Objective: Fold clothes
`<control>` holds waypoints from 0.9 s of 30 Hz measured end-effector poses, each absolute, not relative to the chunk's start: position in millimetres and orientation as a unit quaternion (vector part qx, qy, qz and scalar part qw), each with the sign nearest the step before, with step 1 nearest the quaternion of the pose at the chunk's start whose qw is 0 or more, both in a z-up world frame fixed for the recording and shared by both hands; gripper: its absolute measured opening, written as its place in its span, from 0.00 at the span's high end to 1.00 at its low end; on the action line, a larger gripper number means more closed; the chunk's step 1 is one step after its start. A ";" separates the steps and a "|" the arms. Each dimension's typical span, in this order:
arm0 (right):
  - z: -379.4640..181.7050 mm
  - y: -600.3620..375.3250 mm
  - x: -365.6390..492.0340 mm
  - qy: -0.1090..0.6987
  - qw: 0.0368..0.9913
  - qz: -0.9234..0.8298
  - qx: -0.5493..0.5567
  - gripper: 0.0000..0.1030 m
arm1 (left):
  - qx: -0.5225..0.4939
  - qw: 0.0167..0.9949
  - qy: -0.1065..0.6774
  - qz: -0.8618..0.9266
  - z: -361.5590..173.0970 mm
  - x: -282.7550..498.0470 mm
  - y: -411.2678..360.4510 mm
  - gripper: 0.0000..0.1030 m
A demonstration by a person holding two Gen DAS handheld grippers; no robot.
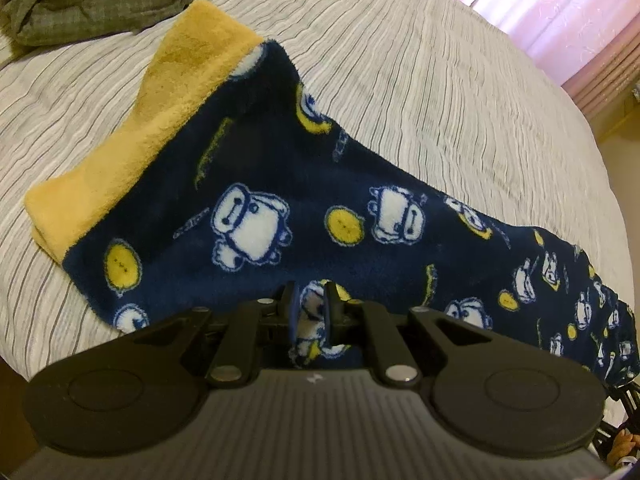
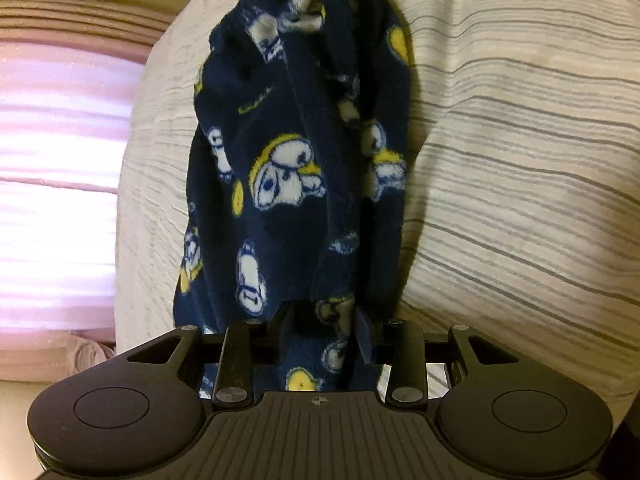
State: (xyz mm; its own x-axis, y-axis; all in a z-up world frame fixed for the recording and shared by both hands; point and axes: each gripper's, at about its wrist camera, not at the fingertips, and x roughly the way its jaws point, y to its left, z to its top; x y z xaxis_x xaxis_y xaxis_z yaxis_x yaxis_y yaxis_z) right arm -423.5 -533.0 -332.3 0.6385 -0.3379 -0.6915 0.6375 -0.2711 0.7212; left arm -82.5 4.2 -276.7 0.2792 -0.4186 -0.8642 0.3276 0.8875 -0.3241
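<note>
Two handheld grippers clamp a navy fleece garment (image 1: 280, 184) over a bed covered in a grey-striped white bedspread (image 1: 440, 80). The left gripper (image 1: 310, 308), low over the near edge of the cloth and aimed across the bed, has its fingers drawn narrow with a fold of the printed fleece pinched between them. The right gripper (image 2: 324, 332), seen from its own camera, points along the bedspread (image 2: 520, 160) with its fingers closed around a thick bunch of the same fleece (image 2: 300, 160), which rises ahead of it in loose vertical folds. No brand name or readable writing shows on the cloth; its print repeats white cartoon animals and yellow round faces, and a small emblem on each gripper body is too small to read. In the left view the garment lies mostly flat on the bed, its long axis running from a yellow band (image 1: 140, 132) at far left down to the lower right edge. Folded green checked clothes (image 1: 88, 4) sit at the far corner, and pink curtains (image 1: 560, 8) hang beyond the bed.
</note>
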 end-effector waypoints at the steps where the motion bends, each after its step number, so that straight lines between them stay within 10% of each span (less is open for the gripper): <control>1: -331.7 -533.4 -422.0 0.111 0.603 -0.403 0.679 1.00 | -0.043 0.799 0.553 -0.232 -276.6 -82.0 5.2 0.93; 11: -313.7 -526.0 -420.4 0.240 0.613 -0.486 0.576 0.97 | -0.054 0.803 0.554 -0.211 -276.4 -70.6 28.3 0.93; 14: -284.4 -523.4 -396.4 0.298 0.624 -0.530 0.490 0.40 | -0.056 0.812 0.543 -0.207 -263.4 -56.7 40.4 0.93; 15: -273.9 -520.0 -392.0 0.296 0.631 -0.545 0.466 0.35 | -0.059 0.817 0.536 -0.206 -257.6 -50.9 44.8 0.90; 23: -238.3 -526.7 -306.7 0.283 0.678 -0.551 0.396 0.35 | -0.066 0.863 0.450 -0.222 -224.8 25.7 54.3 0.62; 27: -247.7 -510.4 -246.3 0.304 0.723 -0.482 0.391 0.35 | -0.151 0.825 0.478 -0.261 -250.7 60.0 51.6 0.72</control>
